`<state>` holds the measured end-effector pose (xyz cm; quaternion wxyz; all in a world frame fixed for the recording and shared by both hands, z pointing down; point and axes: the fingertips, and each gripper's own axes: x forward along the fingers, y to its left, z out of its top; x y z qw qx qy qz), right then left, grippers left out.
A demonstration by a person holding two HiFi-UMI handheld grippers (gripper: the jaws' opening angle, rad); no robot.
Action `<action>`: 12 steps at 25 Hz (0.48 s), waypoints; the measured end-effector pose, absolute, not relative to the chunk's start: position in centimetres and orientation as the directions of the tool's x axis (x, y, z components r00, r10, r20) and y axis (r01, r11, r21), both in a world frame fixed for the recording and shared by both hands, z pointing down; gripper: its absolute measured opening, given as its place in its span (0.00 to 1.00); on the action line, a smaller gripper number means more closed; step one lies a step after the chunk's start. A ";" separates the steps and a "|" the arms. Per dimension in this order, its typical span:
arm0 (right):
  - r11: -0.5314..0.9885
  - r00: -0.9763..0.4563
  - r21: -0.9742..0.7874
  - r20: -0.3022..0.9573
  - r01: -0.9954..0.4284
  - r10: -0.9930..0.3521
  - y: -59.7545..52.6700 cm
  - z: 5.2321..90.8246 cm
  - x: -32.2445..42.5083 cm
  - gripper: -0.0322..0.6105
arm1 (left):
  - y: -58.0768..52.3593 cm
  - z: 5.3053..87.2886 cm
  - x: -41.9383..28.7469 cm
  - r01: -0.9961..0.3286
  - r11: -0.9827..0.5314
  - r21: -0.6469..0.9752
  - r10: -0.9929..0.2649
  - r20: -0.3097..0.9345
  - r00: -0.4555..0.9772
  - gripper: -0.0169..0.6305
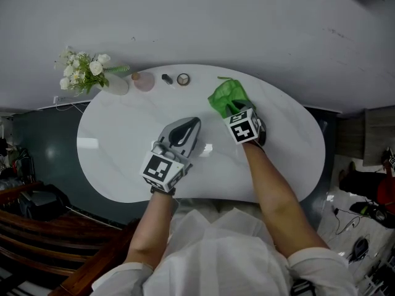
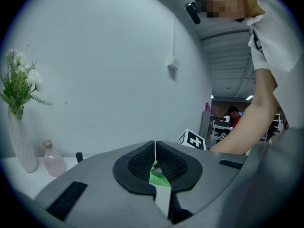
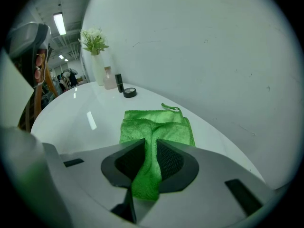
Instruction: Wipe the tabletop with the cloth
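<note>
A white oval table (image 1: 111, 140) stands against a pale wall, and a person in a white top leans over its near edge with both forearms stretched out above it. The left gripper (image 1: 188, 125) is over the middle of the table, pointing toward the far side; its fingers (image 2: 142, 163) are pressed together with nothing between them, and whether it touches the table cannot be told. The right gripper (image 1: 237, 113) is just to its right and farther out, tilted down, its fingers (image 3: 171, 161) pinching a gathered fold of the green cloth (image 3: 156, 125). The rest of the cloth (image 1: 227, 97) lies flat on the table ahead of that gripper, near the far edge, with a small loop at its far corner. Along the far edge to the left stand a white vase (image 1: 116, 84) of white flowers, a pink bottle (image 1: 144, 81) beside it, then a small black cap (image 1: 166, 78) and a round tin (image 1: 183, 79).
</note>
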<state>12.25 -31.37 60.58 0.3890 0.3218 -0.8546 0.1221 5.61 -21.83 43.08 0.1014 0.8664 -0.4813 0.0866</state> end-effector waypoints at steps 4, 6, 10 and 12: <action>0.738 -0.482 0.043 0.730 -0.674 -0.484 -32.9 60.6 13.1 0.16 | -22.0 43.3 6.2 -0.845 -0.528 0.089 -0.807 0.257 0.532 0.05; 0.716 -0.467 0.051 0.725 -0.696 -0.506 -33.9 60.7 14.1 0.16 | -21.9 43.5 6.7 -0.841 -0.532 0.097 -0.801 0.262 0.537 0.05; 0.654 -0.423 0.054 0.721 -0.755 -0.549 -35.1 60.7 17.6 0.16 | -21.9 44.0 7.6 -0.832 -0.544 0.104 -0.789 0.271 0.551 0.05; 0.612 -0.393 0.048 0.727 -0.790 -0.564 -35.2 60.8 19.9 0.16 | -21.9 44.1 8.0 -0.825 -0.556 0.103 -0.783 0.270 0.561 0.05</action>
